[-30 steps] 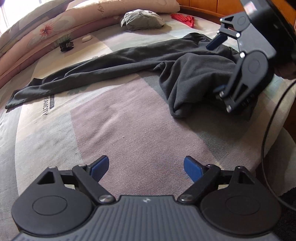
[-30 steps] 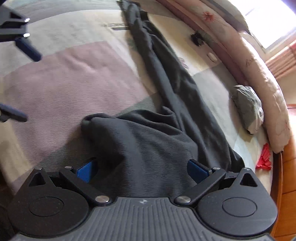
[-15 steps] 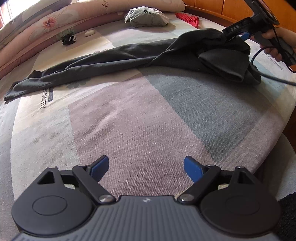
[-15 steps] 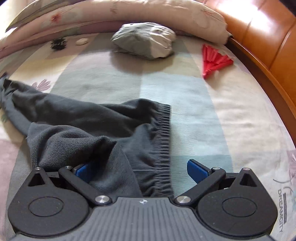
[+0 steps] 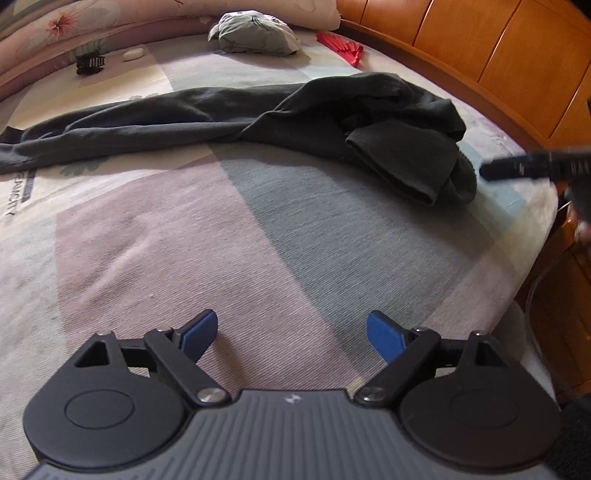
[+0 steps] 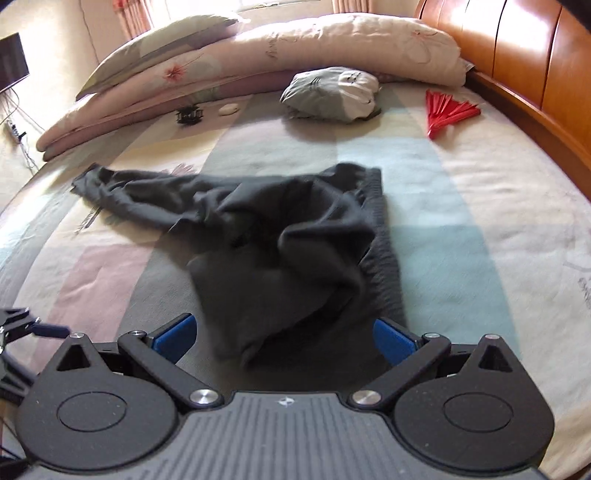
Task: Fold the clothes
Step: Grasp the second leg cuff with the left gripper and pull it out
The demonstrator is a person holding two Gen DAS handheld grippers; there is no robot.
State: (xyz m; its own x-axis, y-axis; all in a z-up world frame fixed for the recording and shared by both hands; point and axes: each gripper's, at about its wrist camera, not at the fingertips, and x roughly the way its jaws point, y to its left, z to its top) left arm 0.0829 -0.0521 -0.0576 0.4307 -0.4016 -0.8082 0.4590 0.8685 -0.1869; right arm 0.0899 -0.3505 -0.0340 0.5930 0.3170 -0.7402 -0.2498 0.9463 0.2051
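Left wrist view. Left tongs [image 5: 291,334] released, blue pads wide apart, nothing between them, hovering over the bed [image 5: 258,251] above the pink and grey-blue squares of the sheet. Trousers [image 5: 280,118], dark grey, lie across the bed from 9 o'clock to 2 o'clock: one leg stretched flat toward the left edge, the waist end bunched and doubled over itself at 2 o'clock. Hair clip [image 5: 90,63], black, at 11 o'clock near the quilt [image 5: 55,26]; a small white pebble-like thing [image 5: 133,54] just beside it, too small to tell what. Grey bundle [image 5: 255,34] at 12 o'clock. Red fan [image 5: 341,47] at 1 o'clock, near the wooden headboard [image 5: 480,48]. Right tongs [image 5: 532,168] at 3 o'clock, motion-blurred, just beside the bunched end and apart from it; from this view cannot tell how they stand.

Right wrist view. Left tongs' tip shows at 9 o'clock, low. Right tongs [image 6: 284,338] released, pads spread wide; the near fold of the trousers [image 6: 295,240] lies on the bed [image 6: 480,221] between and ahead of the pads, not gripped. Elastic waistband runs along the heap's right side; the leg trails off to 10 o'clock. Quilt [image 6: 295,48] rolled along the far edge from 10 to 1 o'clock. Clip [image 6: 189,114] at 11, bundle [image 6: 332,94] at 12, fan [image 6: 448,112] at 1 o'clock, headboard [image 6: 517,55] at 2 o'clock.
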